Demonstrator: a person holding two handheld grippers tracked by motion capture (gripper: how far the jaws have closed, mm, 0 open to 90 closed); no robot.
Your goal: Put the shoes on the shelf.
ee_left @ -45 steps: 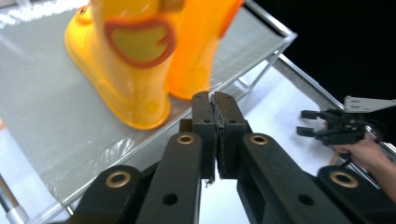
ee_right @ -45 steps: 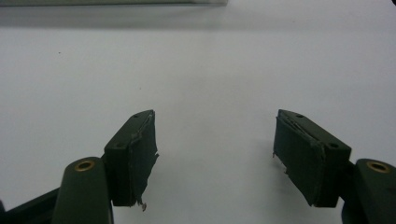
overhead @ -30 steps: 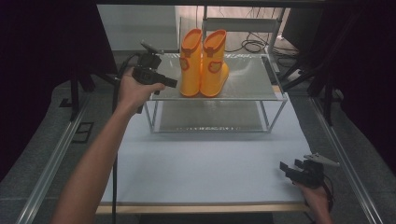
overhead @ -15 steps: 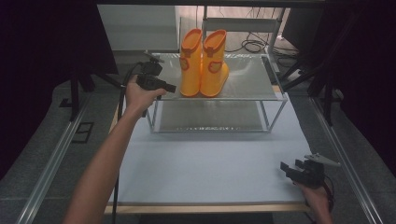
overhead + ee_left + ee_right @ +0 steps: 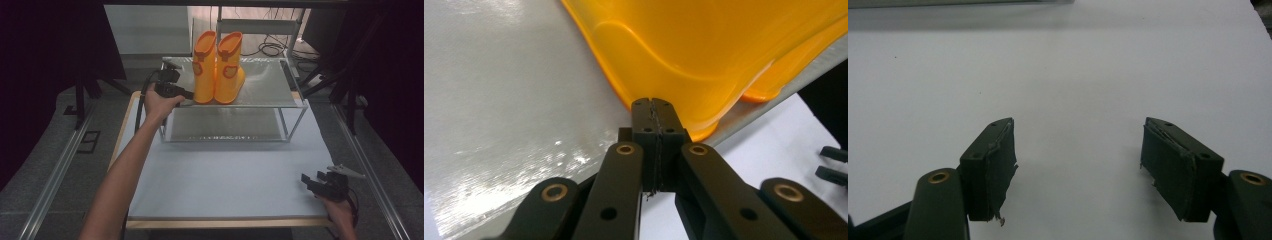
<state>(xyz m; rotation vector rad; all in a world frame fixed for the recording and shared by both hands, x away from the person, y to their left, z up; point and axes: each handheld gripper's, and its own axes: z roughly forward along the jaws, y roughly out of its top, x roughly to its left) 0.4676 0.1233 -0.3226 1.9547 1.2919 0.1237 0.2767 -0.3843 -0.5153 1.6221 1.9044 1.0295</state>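
White table [image 5: 225, 185] spreads under me, and on its far half stands a metal-framed shelf rack [image 5: 295, 102] with a grey mesh top. Two orange rubber boots [image 5: 218, 67] stand upright side by side on that top shelf, toward its left end. My left gripper [image 5: 186, 93] is at the near left boot's heel, jaws pressed flat together with nothing between them, tips right against the orange sole edge. My right gripper [image 5: 309, 178] rests low at the table's near right corner, jaws spread wide over bare tabletop
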